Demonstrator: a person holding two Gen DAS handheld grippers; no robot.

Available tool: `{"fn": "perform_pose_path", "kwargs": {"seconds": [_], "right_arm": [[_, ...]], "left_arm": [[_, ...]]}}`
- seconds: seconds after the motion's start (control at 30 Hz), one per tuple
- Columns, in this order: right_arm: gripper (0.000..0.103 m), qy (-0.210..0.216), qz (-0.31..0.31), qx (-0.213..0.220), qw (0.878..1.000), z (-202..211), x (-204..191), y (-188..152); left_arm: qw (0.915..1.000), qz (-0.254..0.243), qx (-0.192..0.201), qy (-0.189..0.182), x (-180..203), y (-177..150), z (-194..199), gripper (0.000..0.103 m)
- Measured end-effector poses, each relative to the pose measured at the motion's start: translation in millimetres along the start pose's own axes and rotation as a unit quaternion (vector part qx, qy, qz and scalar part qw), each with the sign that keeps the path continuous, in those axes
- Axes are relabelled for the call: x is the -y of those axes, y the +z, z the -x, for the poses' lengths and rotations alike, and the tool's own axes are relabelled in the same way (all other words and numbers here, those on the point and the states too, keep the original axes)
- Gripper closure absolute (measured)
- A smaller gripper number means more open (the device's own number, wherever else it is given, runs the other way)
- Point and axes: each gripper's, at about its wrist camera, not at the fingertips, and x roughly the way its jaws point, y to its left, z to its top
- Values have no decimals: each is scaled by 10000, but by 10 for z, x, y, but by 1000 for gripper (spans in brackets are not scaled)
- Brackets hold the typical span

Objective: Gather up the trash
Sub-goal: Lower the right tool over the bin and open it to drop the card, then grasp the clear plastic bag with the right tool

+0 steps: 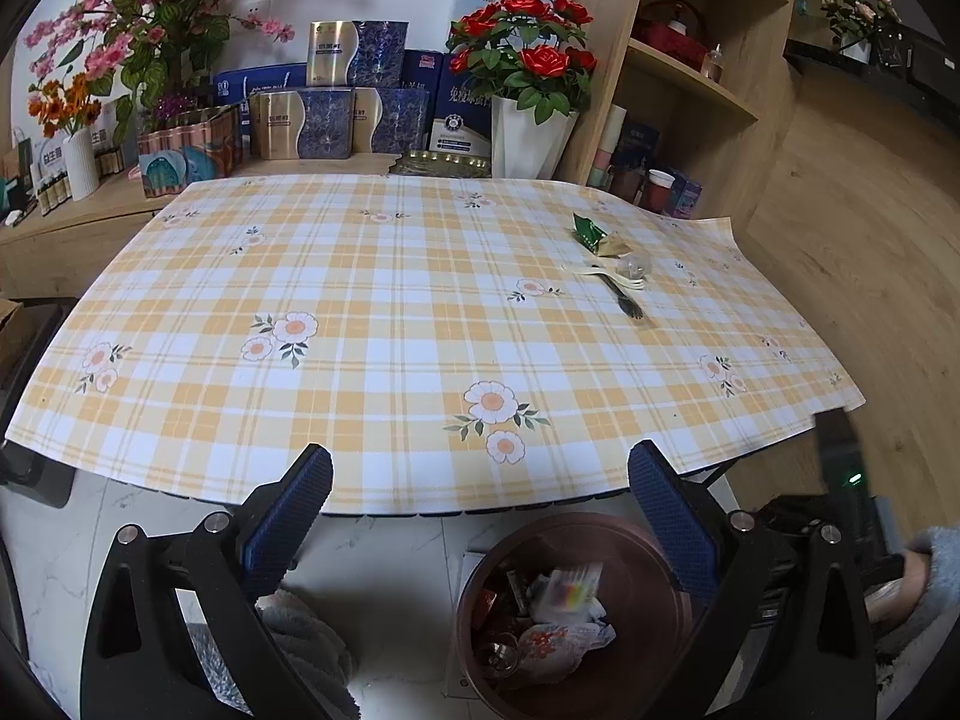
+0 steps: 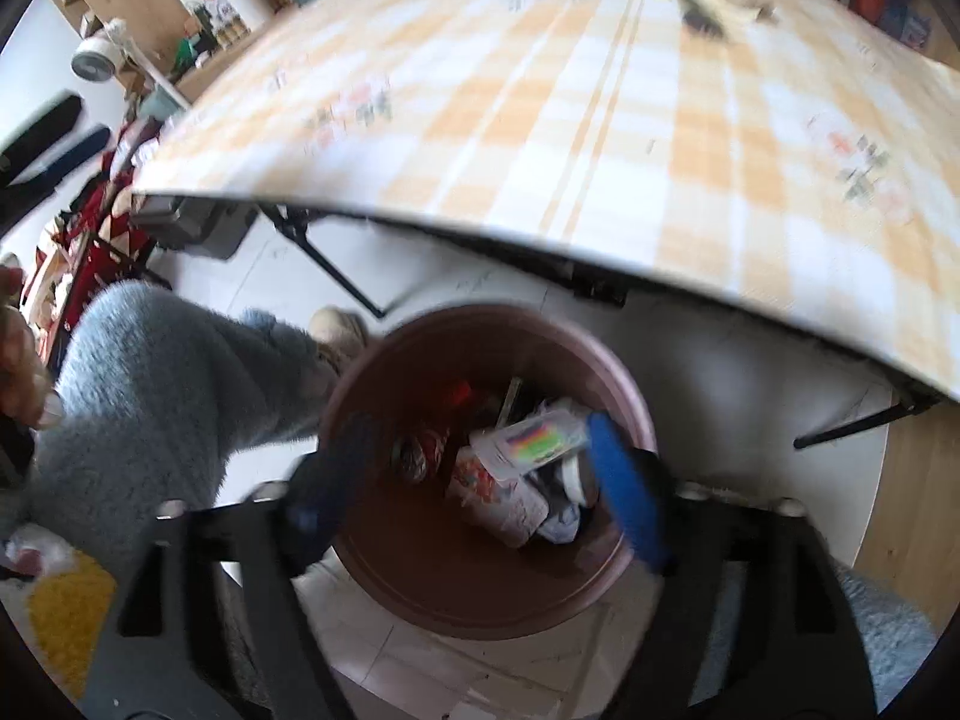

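Table (image 1: 420, 312), folding, under a yellow-and-white plaid cloth with printed flowers; near edge overhangs a pale tiled floor. Bin (image 2: 486, 594), round, brown, on the floor just below the near edge, right of centre; open top, part full. In the bin: a blurred white packet with rainbow stripes (image 2: 543, 441) lying on top, a crumpled printed cup or wrapper (image 2: 498, 492) beneath it, a red can (image 2: 423, 450) to the left, other scraps too dim to name. Right gripper (image 2: 480, 480), blue-padded, tilted steeply down over the bin mouth, jaws spread wide, nothing between the pads; the striped packet lies loose in the bin below them. Left gripper (image 1: 480, 492), blue-padded, held low at the table's near edge, aimed across the cloth, jaws wide and empty. Trash still on the table, far right: a green wrapper (image 1: 588, 232), a beige wrapper (image 1: 615, 246) touching it, a clear plastic bit (image 1: 636, 267) beside that, a white strip (image 1: 594, 273) and a dark spoon (image 1: 624, 297) laid across it, all close together in one cluster. Rest of the cloth bare. Far side: a wooden counter (image 1: 72, 228) with stacked blue and gold boxes (image 1: 336, 102), pink blossoms (image 1: 150, 6) far left, red roses in a white pot (image 1: 528, 138) far right, wooden shelves (image 1: 690, 72) beyond them. A person's grey fleece sleeve (image 2: 156, 396) shows left of the bin.
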Motion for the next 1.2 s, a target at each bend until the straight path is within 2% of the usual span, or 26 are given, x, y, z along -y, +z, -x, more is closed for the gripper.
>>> {"fn": "perform_pose_path", "kwargs": {"seconds": [0.07,0.17,0.53,0.8,1.03,1.2], "right_arm": [[10,-28,-17,242,9997,164,25,59],[6,-120,-54,546,9984,382,84,157],[6,-707,-488,1560,9840,1067,492,497],[6,-1089,-659,1764,9761,1215,797,646],[6,-1280,-574,1840,9729,1221,1049,812],[6,-1386,-468,1636,9756,1124,1217,1057]], "left_arm": [[10000,-18,5,0,8,31,-9,6],[10000,-58,22,-24,35,91,-26,6],[9986,-417,310,-49,220,375,-83,6],[9967,-606,542,-20,336,578,-179,6],[9964,-553,635,-22,341,779,-323,6],[9969,-523,587,15,328,919,-514,6]]}}
